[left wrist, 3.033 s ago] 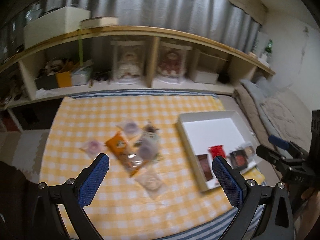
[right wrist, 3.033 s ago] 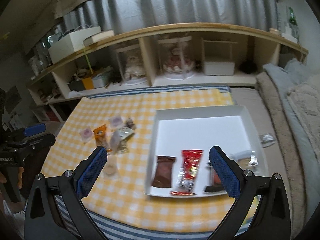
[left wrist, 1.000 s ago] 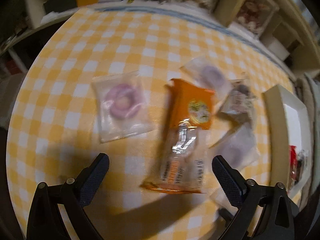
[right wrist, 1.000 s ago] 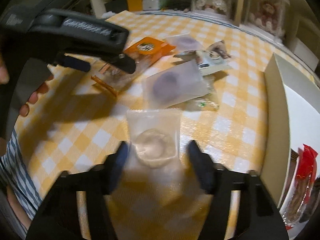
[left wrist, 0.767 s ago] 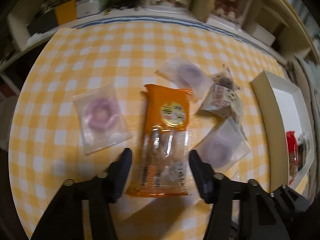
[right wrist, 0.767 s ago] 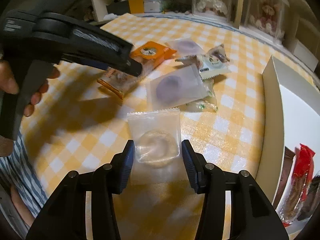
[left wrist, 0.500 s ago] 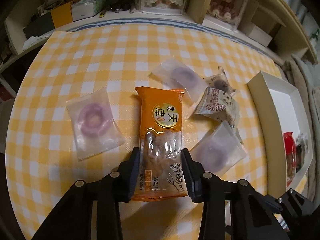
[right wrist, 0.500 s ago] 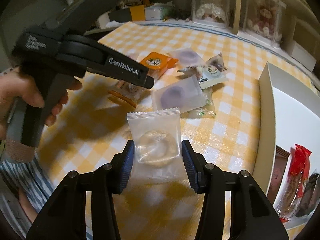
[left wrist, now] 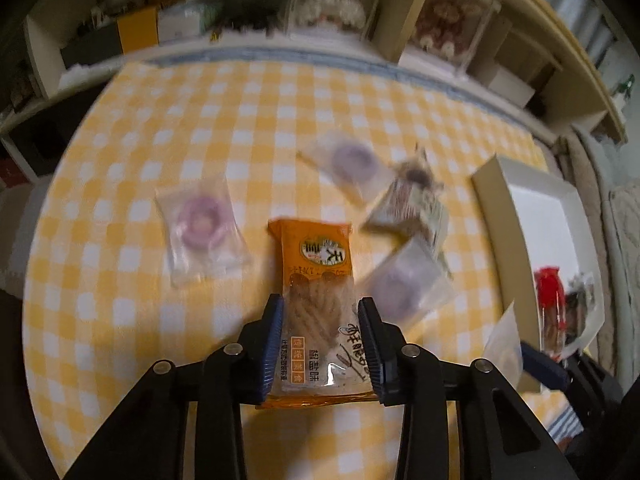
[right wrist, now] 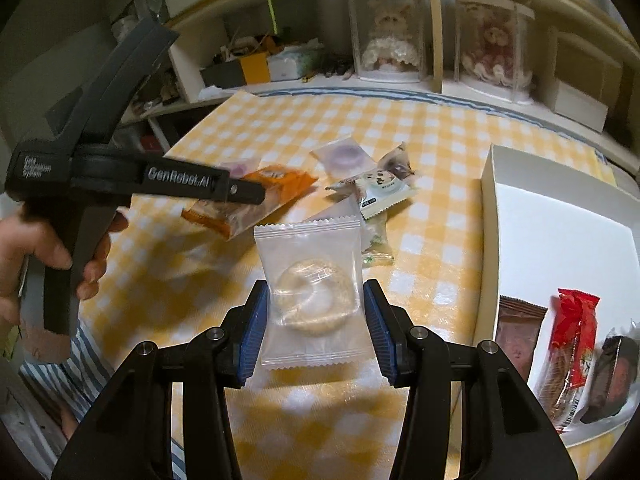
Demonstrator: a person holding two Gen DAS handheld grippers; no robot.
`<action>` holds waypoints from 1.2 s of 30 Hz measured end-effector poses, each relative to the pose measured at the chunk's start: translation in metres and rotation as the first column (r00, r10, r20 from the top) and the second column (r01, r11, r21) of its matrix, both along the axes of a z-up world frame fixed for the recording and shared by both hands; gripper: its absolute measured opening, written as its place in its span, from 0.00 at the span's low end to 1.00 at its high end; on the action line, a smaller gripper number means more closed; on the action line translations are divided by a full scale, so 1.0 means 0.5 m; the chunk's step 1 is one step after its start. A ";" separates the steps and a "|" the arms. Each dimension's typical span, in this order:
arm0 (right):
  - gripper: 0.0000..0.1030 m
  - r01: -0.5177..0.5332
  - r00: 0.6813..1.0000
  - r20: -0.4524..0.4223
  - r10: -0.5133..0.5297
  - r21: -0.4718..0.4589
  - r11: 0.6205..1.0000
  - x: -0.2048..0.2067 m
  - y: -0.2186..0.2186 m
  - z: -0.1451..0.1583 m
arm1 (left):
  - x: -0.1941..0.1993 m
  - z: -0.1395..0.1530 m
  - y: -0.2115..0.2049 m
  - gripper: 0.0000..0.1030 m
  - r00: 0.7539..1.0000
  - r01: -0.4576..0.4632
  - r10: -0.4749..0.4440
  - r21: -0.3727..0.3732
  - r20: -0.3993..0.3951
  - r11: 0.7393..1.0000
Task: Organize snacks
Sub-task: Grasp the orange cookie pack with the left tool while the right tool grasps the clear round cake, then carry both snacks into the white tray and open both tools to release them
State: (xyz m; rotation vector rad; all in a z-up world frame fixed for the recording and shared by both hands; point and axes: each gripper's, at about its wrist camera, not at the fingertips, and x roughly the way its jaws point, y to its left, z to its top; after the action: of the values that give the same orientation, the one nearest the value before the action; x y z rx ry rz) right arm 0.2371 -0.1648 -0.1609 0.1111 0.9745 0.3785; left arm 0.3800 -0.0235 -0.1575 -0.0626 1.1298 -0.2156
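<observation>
Against the frame three seconds back, when both tools were standing wide apart above the cloth with nothing between them, I am now holding a packet in each. A second ago the left jaws were still spread over the orange packet; they are now pinching it.

The left gripper (left wrist: 321, 322) is pressing its two blue pads against the long edges of the orange snack packet (left wrist: 316, 272); the packet is running from the jaws out toward 12 o'clock in the left wrist view. The right gripper (right wrist: 313, 318) is clamping the clear packet with a pale ring biscuit (right wrist: 310, 284), which is likewise extending toward 12 o'clock from its pads and sitting raised off the checked cloth (right wrist: 432, 128).

I am counting the rest. On the cloth, three clear packets with purple rings: one (left wrist: 200, 222) at 10 o'clock of the left jaws, one (left wrist: 350, 160) at 12 to 1 o'clock, one (left wrist: 404, 284) just at 2 o'clock, beside the orange packet. One white printed packet (left wrist: 412, 208) is lying between the last two, with one small dark-printed packet (right wrist: 396, 164) touching its far end and a greenish wrapper (right wrist: 376, 248) below it.

The white tray (right wrist: 556, 232) is sitting at 3 o'clock of the right jaws. In its near end I am seeing three packets: one brown (right wrist: 518, 336), one red (right wrist: 572, 340), one dark (right wrist: 612, 376).

A hand (right wrist: 28, 260) is gripping the left tool's handle.
</observation>
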 end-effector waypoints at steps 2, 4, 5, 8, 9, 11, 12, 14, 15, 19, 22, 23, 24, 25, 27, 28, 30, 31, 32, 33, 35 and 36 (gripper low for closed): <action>0.47 -0.001 1.000 -0.009 0.001 -0.001 1.000 0.000 0.000 0.001 | 0.000 -0.009 0.001 0.40 0.999 0.002 -0.002 0.002 -0.035 1.000; 0.47 -0.004 1.000 -0.021 0.003 -0.003 1.000 -0.002 0.001 0.000 | 0.012 -0.014 0.001 0.40 0.998 -0.004 0.004 -0.001 -0.060 1.000; 0.47 -0.005 1.000 -0.024 0.005 -0.003 1.000 -0.005 0.002 0.001 | 0.018 -0.014 0.003 0.40 0.998 -0.009 0.008 -0.005 -0.066 1.000; 0.47 -0.005 1.000 -0.028 0.005 -0.003 1.000 -0.007 0.002 0.001 | 0.036 -0.016 0.002 0.42 0.998 -0.014 0.014 0.005 -0.065 1.000; 0.47 -0.003 1.000 -0.031 0.003 -0.002 1.000 -0.007 0.001 0.000 | 0.043 -0.022 -0.004 0.43 0.998 -0.013 0.014 0.009 -0.066 1.000; 0.47 0.001 0.999 -0.035 -0.001 0.000 1.000 -0.007 -0.001 0.000 | 0.051 -0.030 -0.011 0.47 0.998 -0.005 0.007 0.021 -0.068 1.000; 0.47 0.003 0.999 -0.037 -0.003 0.001 1.000 -0.007 -0.002 -0.001 | 0.055 -0.036 -0.015 0.47 0.998 -0.001 0.003 0.029 -0.070 1.000; 0.47 0.009 0.999 -0.041 -0.009 0.004 1.000 -0.006 -0.004 -0.002 | 0.061 -0.047 -0.022 0.47 0.997 0.010 -0.006 0.047 -0.077 0.999; 0.47 0.012 0.999 -0.043 -0.012 0.005 1.000 -0.005 -0.005 -0.002 | 0.064 -0.054 -0.028 0.47 0.997 0.015 -0.011 0.050 -0.080 0.999; 0.47 0.023 0.999 -0.044 -0.022 0.009 1.000 -0.001 -0.009 -0.001 | 0.066 -0.061 -0.036 0.39 0.997 0.025 -0.021 0.066 -0.071 0.998; 0.47 0.028 0.999 -0.043 -0.028 0.009 1.000 0.001 -0.011 -0.003 | 0.060 -0.053 -0.035 0.35 0.998 0.018 -0.015 0.057 -0.056 0.998; 0.47 0.032 0.999 -0.041 -0.031 0.009 0.999 0.001 -0.012 -0.003 | 0.056 -0.045 -0.031 0.35 0.999 0.008 -0.006 0.047 -0.040 0.999; 0.47 0.035 0.999 -0.039 -0.035 0.009 0.999 0.002 -0.013 -0.002 | 0.053 -0.037 -0.031 0.35 1.000 0.003 -0.002 0.038 -0.027 0.999; 0.47 0.037 0.999 -0.036 -0.037 0.010 0.999 0.003 -0.014 -0.001 | 0.049 -0.029 -0.030 0.34 1.000 -0.002 0.003 0.029 -0.014 1.000; 0.47 0.045 0.999 -0.024 -0.045 0.014 0.999 0.005 -0.019 0.004 | 0.039 -0.008 -0.026 0.34 1.000 -0.010 0.010 0.013 0.012 1.000; 0.47 0.049 0.999 -0.017 -0.048 0.017 0.999 0.006 -0.021 0.007 | 0.032 0.004 -0.025 0.34 0.999 -0.014 0.014 0.001 0.030 1.000; 0.47 0.059 0.998 -0.002 -0.059 0.021 0.998 0.007 -0.028 0.017 | 0.018 0.027 -0.024 0.34 0.998 -0.015 0.016 -0.023 0.064 1.000; 0.47 0.063 0.998 0.008 -0.063 0.022 0.998 0.008 -0.032 0.024 | 0.012 0.037 -0.024 0.34 0.997 -0.014 0.016 -0.029 0.076 0.999; 0.47 0.067 0.998 0.017 -0.068 0.023 0.997 0.008 -0.036 0.031 | 0.002 0.051 -0.026 0.34 0.995 -0.012 0.016 -0.039 0.098 0.999; 0.47 0.073 0.997 0.026 -0.074 0.025 0.997 0.009 -0.040 0.037 | -0.008 0.062 -0.028 0.34 0.993 -0.009 0.014 -0.045 0.114 0.999; 0.47 0.082 0.996 0.043 -0.084 0.034 0.996 0.011 -0.050 0.050 | -0.024 0.082 -0.034 0.34 0.990 -0.001 0.010 -0.062 0.141 0.998; 0.47 0.088 0.995 0.053 -0.090 0.037 0.995 0.011 -0.056 0.058 | -0.037 0.096 -0.037 0.34 0.987 0.007 0.005 -0.075 0.159 0.997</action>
State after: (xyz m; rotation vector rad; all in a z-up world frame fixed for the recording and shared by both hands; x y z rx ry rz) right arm 0.2427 -0.1928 -0.1321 0.1745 0.9064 0.3151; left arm 0.3615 -0.0420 -0.1096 -0.1100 0.9620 -0.2597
